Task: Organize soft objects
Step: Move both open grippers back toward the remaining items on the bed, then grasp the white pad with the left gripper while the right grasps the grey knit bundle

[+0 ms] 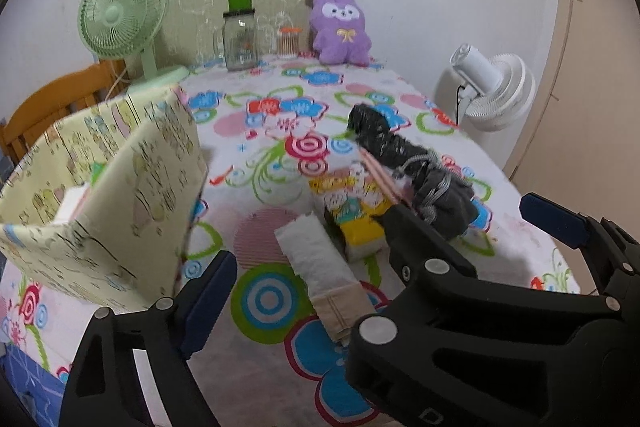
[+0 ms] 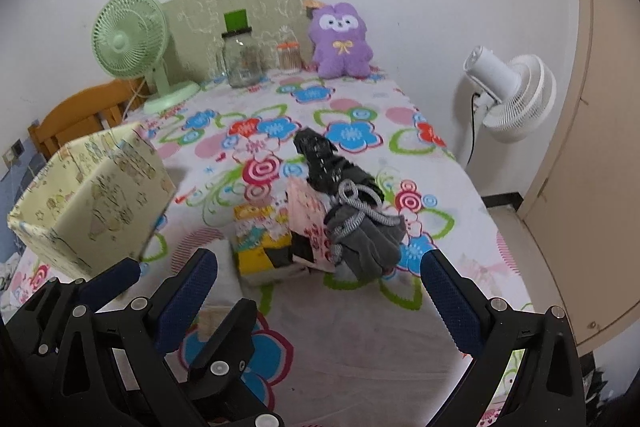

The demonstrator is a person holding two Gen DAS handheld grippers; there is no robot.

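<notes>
The soft things sit in a heap mid-tabletop (image 1: 400,83): a rolled white towel (image 1: 316,255) with a beige end, a yellow tissue pack (image 1: 352,211), a pink card (image 2: 306,215) and grey gloves (image 2: 368,243) under a black bundle (image 2: 320,155). The towel's long axis runs from about 11 to 5 o'clock in the left wrist view, its beige end nearest the left tool (image 1: 312,307). That tool stands wide open with nothing between its fingers, and the towel lies just ahead at 12 o'clock (so the left hand looks the nearer one). The right tool (image 2: 316,291) is also wide open and empty, with gloves and pack at 12 o'clock, a little apart. The patterned box (image 1: 120,187) stands at 10 o'clock, near the heap.
</notes>
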